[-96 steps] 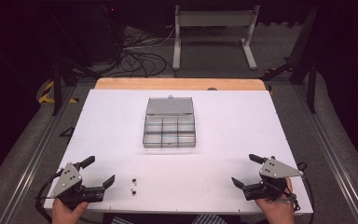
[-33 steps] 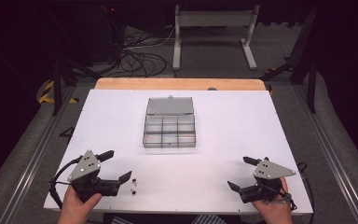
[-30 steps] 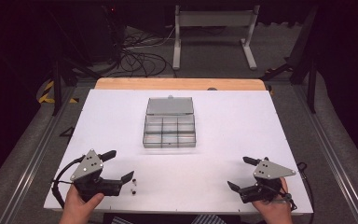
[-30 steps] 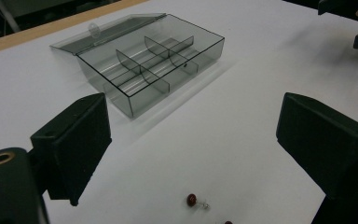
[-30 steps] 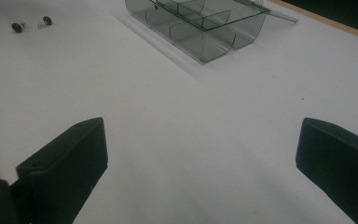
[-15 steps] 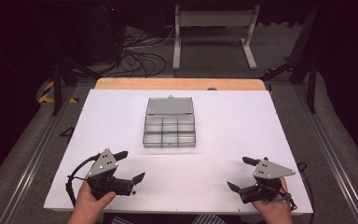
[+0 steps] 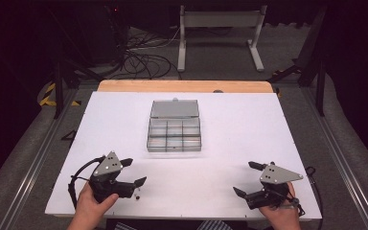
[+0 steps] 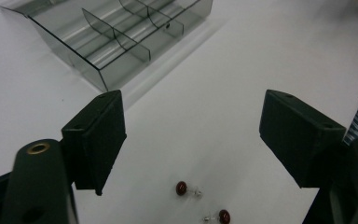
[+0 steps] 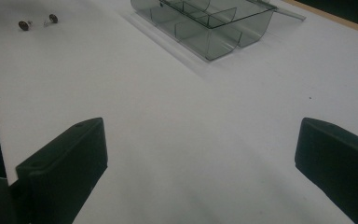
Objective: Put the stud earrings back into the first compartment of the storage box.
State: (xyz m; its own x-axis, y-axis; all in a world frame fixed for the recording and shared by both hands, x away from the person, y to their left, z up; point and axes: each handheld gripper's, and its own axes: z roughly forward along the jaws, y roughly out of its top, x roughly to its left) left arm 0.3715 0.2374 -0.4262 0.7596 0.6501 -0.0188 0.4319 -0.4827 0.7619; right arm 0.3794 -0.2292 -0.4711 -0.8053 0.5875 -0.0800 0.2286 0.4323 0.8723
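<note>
- High view: left tongs (image 7: 133,178) hover wide open, empty, at the bench (image 7: 239,120) front; the compartment box (image 7: 174,135) stands well apart.
- Left gripper view: two red earrings (image 8: 202,202) lie between the jaws — closing carelessly could flick them away.
- Right gripper view: right tongs (image 9: 200,168) gape empty — idle.

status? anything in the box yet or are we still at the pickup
Still at the pickup. Done: the clear box sits open, and its compartments look empty. In hand: the left gripper is open with its jaws either side of the two small red studs on the table, nothing gripped. Left: grasp and box them. The right gripper sits open.
</note>
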